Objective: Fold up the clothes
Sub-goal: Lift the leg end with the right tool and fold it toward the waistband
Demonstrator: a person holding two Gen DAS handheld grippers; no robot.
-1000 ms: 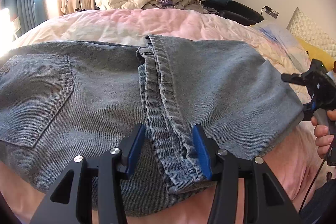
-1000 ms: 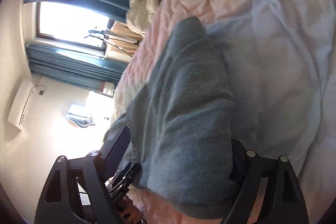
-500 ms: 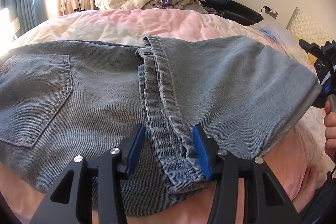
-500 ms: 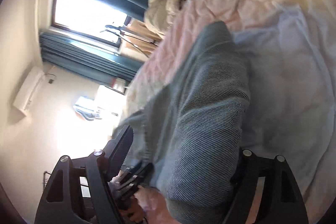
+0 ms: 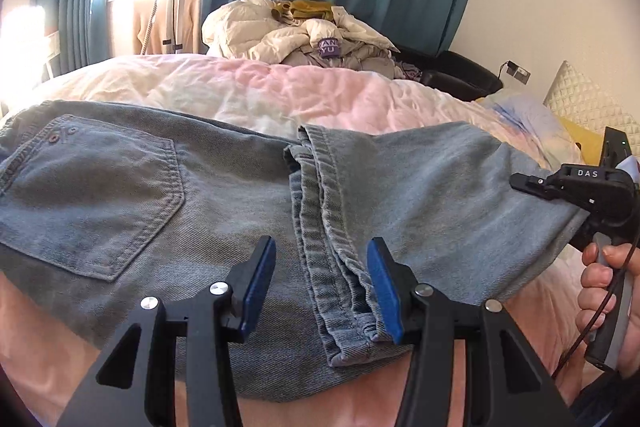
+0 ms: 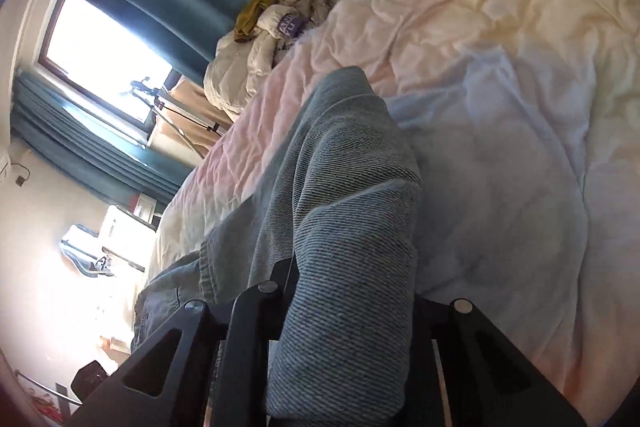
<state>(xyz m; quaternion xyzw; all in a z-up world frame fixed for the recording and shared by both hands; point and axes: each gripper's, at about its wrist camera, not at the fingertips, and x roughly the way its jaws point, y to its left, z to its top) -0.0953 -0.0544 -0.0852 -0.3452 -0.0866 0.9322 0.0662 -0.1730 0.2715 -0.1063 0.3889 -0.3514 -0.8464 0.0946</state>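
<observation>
- two tongs on one pair of jeans (image 5: 224, 203), folded on the bed (image 5: 280, 87).
- left tongs (image 5: 320, 287) released, astride the hems.
- right tongs (image 6: 348, 347) closing on the fold.
- denim looks heavy, limp; grip thick seams.

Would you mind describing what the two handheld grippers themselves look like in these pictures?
The left gripper has matte black angular finger arms with triangular cut-outs, silver round screw heads and bright blue flat pads. The right gripper is black too, with white "DAS" lettering on its body, a grey handle and a thin black cable running down from it. No sleeve is visible.
</observation>
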